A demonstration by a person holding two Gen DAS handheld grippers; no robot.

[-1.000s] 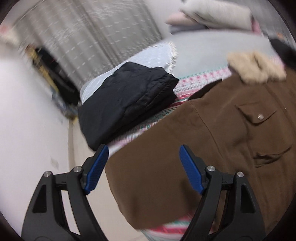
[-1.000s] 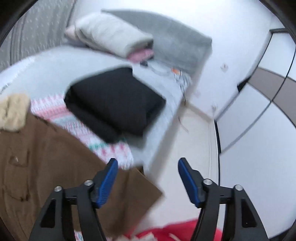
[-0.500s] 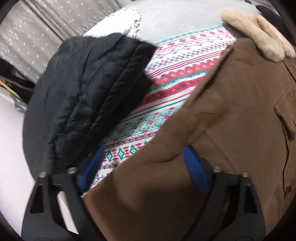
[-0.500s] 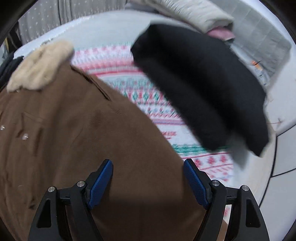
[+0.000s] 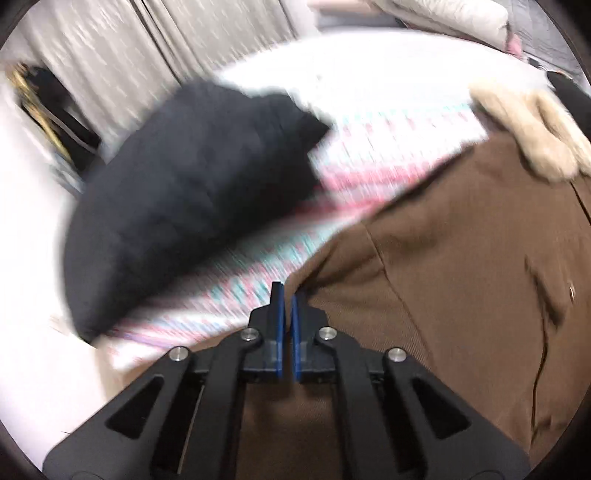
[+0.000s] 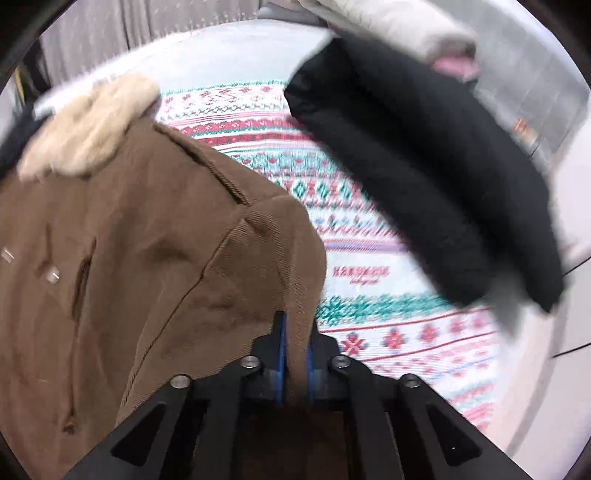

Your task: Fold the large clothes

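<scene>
Along the near edge of the bed, the brown coat (image 6: 122, 266) lies spread over a patterned blanket (image 6: 369, 273) with red, pink and green bands, its pale fur collar (image 6: 92, 125) toward the far side. Both grippers point forward and down over the coat from the near edge.

The right gripper (image 6: 295, 343) has its blue pads drawn almost together on a bunched ridge of the coat's cloth; the corduroy rises from between the fingers and humps up ahead of them, just beside bare blanket. In that view a folded black garment (image 6: 424, 177) lies on the blanket toward the far right, apart from the coat, with pale folded bedding (image 6: 388, 22) beyond it.

The left gripper (image 5: 287, 310) has its jaws nearly closed, only a thin slit between the pads. Its tips sit right at the edge of the coat (image 5: 461, 277), where brown cloth meets the blanket (image 5: 236, 288), and cloth lies under the gripper's frame. I cannot tell whether any of it is pinched between the pads. From this side the collar (image 5: 535, 129) shows at the upper right, and a second black garment (image 5: 192, 206) lies on the blanket to the left, blurred. Grey curtains (image 5: 147, 48) hang behind the bed.
</scene>
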